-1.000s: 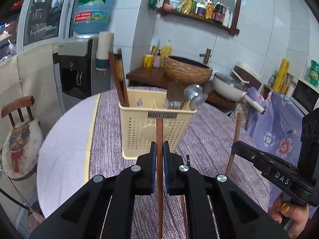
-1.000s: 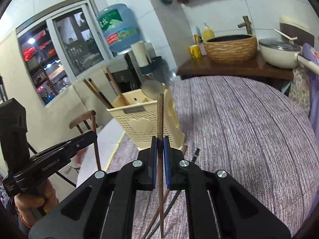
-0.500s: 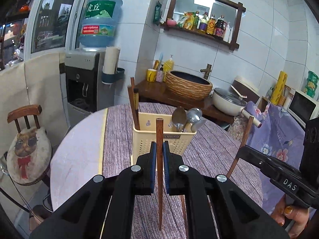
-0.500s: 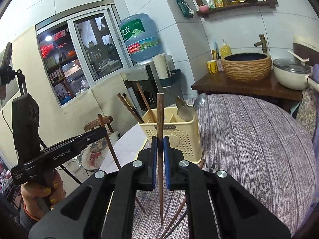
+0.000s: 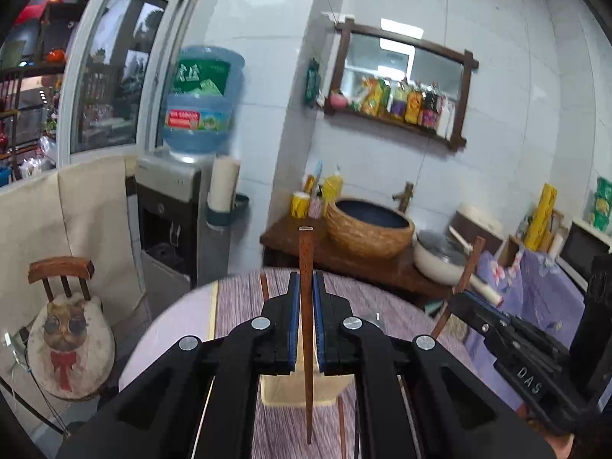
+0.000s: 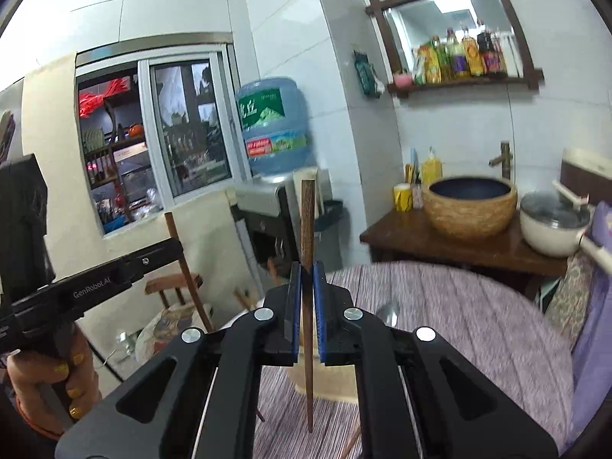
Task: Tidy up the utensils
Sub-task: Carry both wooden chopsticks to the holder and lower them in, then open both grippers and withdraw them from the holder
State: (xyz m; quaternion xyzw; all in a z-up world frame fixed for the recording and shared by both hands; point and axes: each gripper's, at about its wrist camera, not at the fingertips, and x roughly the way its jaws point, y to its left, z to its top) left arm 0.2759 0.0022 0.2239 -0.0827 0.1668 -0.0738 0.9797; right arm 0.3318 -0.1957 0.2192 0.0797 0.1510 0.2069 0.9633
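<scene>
Both grippers (image 5: 305, 298) (image 6: 305, 290) clamp chopsticks (image 5: 306, 267) (image 6: 307, 229); spoon (image 6: 388, 311) only in right view

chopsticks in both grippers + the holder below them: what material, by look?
Chopstick in left gripper: dark reddish-brown, grain-like speckle, matte; likely wood. Chopstick in right gripper: same look, squared butt; likely wood too. Holder: pale cream, smooth; probably plastic, mostly hidden.

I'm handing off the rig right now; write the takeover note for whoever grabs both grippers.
Left gripper: shut on a wooden chopstick, upright, tip down.
Right gripper: shut on a second chopstick, also upright.
Cream utensil basket sits on the purple-clothed table, mostly hidden behind the fingers; chopsticks and a spoon already stand in it.
Left: drop both chopsticks in; another chopstick lies on the cloth.
</scene>
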